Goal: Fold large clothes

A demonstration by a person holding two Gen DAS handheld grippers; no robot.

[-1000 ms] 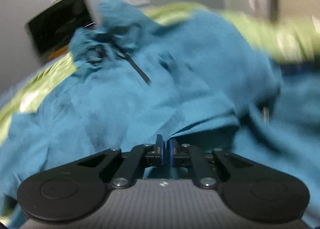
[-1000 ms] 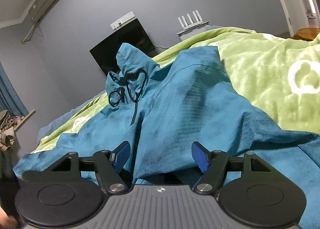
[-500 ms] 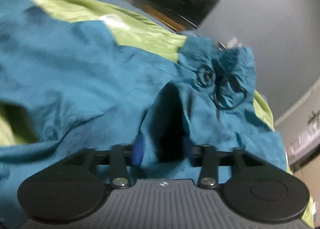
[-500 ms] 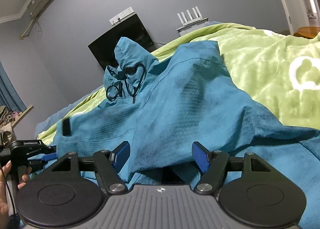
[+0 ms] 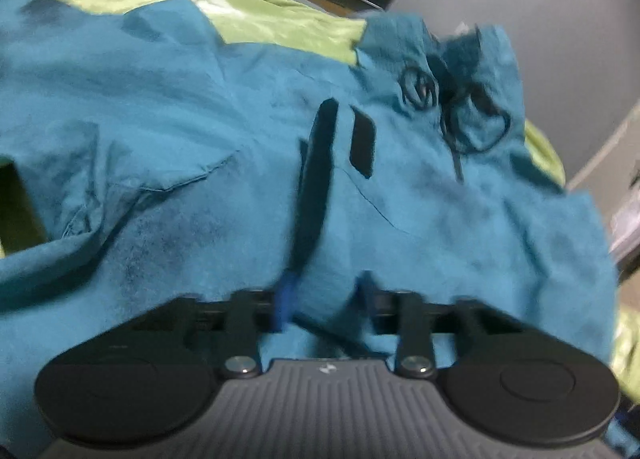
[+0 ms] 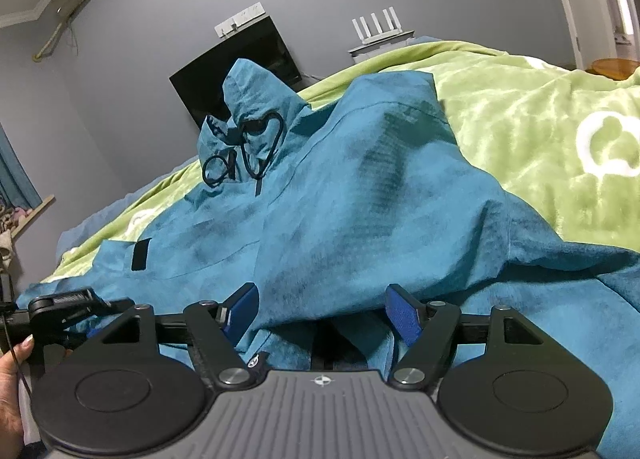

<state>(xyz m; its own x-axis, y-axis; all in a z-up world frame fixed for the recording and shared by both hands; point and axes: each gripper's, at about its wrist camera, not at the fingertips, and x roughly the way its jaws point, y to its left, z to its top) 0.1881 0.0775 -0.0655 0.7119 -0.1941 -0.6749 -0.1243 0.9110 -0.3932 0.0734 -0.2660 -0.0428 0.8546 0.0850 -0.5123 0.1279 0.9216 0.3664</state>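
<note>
Grey-walled bedroom w/ a dark TV screen (image 6: 240, 71) on the far wall, white router (image 6: 378, 33) beside it, and a bed under a lime-green blanket (image 6: 540, 131) that served as the folding surface. The teal hooded jacket (image 6: 360, 195) lay spread across that blanket, front up, hood (image 6: 256, 107) bunched at the far end w/ its black drawcord (image 6: 256, 147) looped on top; a black strip (image 5: 362, 145) sat on the chest, prob. a hook-and-loop tab. Near hem was closest to both tools, which makes sense for a fold that starts from the bottom edge. Right gripper (image 6: 320, 315) sat low at the hem, jaws spread wide, a raised ridge of teal fabric between the blue pads (image 6: 404, 315) but not pinched, so released, likely poised to bite. Left gripper (image 5: 322, 299) was over the jacket's left half in a blurred view; its jaws were closing w/ a fold of cloth between them, though whether the pads pressed on it yet couldn't be told. In the right wrist view the left tool's black frame showed at the far left, held by a hand (image 6: 10, 391). Judged as an early step: both tools taking the near hem before lifting it toward the hood.
</note>
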